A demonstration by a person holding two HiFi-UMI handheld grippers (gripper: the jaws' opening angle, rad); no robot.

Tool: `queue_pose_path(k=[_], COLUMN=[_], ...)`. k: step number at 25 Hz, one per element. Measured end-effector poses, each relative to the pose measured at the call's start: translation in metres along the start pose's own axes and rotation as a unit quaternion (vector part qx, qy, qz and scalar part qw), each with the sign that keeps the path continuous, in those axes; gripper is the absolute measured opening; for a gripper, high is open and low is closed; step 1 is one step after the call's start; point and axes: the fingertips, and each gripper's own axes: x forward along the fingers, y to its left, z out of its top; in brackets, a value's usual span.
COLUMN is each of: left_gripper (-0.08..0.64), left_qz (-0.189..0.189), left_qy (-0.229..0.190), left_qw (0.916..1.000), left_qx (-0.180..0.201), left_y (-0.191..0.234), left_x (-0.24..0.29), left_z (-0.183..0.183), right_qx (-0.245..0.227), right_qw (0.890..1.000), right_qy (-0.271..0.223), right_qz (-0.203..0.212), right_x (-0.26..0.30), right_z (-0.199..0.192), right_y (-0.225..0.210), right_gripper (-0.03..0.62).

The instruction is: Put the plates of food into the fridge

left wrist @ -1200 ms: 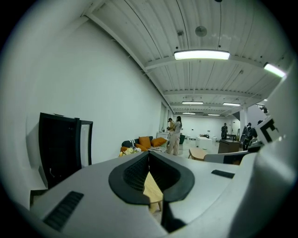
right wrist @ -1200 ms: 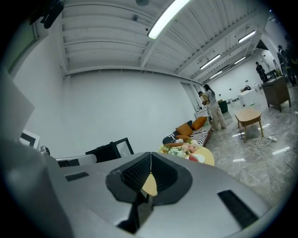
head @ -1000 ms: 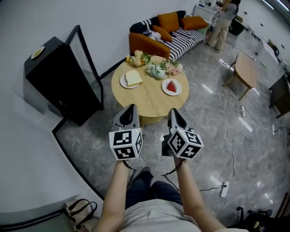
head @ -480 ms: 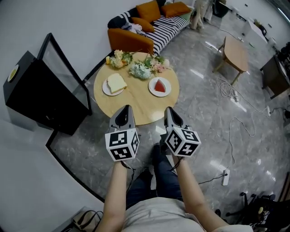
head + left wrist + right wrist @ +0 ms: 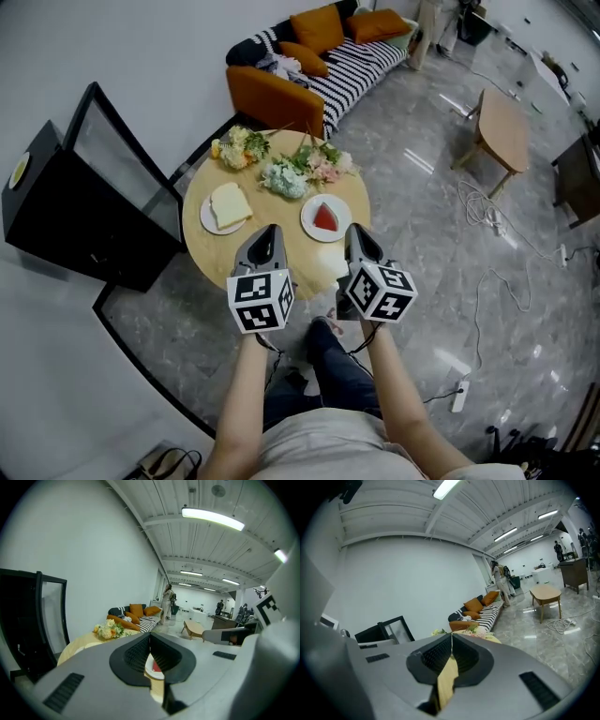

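On the round wooden table [image 5: 281,251] stand a white plate with a slice of bread [image 5: 225,208] and a white plate with a red wedge of watermelon [image 5: 326,217]. The black fridge [image 5: 66,220] stands left of the table with its glass door [image 5: 127,155] swung open. My left gripper [image 5: 271,229] is shut and empty, hovering over the table's near edge just right of the bread plate. My right gripper [image 5: 355,229] is also shut and empty, close beside the watermelon plate. In the left gripper view the watermelon plate [image 5: 154,667] shows below the shut left gripper [image 5: 150,637].
Two bunches of flowers [image 5: 286,167] lie on the far half of the table. Behind it are an orange armchair [image 5: 272,92] and a striped sofa [image 5: 361,52]. A small wooden side table [image 5: 502,127] and cables [image 5: 487,211] are on the marble floor at right.
The person has stepped closer to the table. Both grippers, still shut, now hang over its near edge by the two plates instead of short of it.
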Motion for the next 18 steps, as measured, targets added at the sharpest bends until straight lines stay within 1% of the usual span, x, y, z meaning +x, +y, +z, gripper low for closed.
queue_pose_path(k=[4,7,9,10,13,15,18], left_gripper=[0.008,0.008,0.008,0.008,0.008,0.009,0.009], left_qz=[0.005,0.002,0.001,0.002,0.000,-0.005,-0.003], left_qy=[0.017,0.034,0.053,0.062,0.088,0.111,0.143], left_qw=[0.9997,0.9981,0.9960,0.9950,0.9925,0.9895,0.9848], left_qx=[-0.015,-0.050,-0.072,-0.077,-0.085,-0.093,-0.098], left_y=[-0.004,-0.005,-0.004,-0.004,-0.002,-0.002,0.000], left_x=[0.039,0.064,0.077,0.083,0.096,0.101,0.108], left_z=[-0.007,-0.021,-0.034,-0.040,-0.057,-0.072,-0.096], right_qx=[-0.014,-0.005,-0.002,0.000,0.011,0.020,0.030], right_qw=[0.999,0.999,0.998,0.997,0.995,0.992,0.987], right_qy=[0.026,0.049,0.066,0.075,0.102,0.124,0.156], right_qz=[0.012,0.018,0.019,0.020,0.018,0.018,0.013], right_x=[0.033,0.053,0.064,0.069,0.081,0.085,0.091], right_z=[0.005,0.000,-0.008,-0.012,-0.028,-0.043,-0.064], right_y=[-0.022,-0.043,-0.057,-0.063,-0.081,-0.089,-0.100], right_gripper=[0.015,0.015,0.015,0.015,0.015,0.015,0.015])
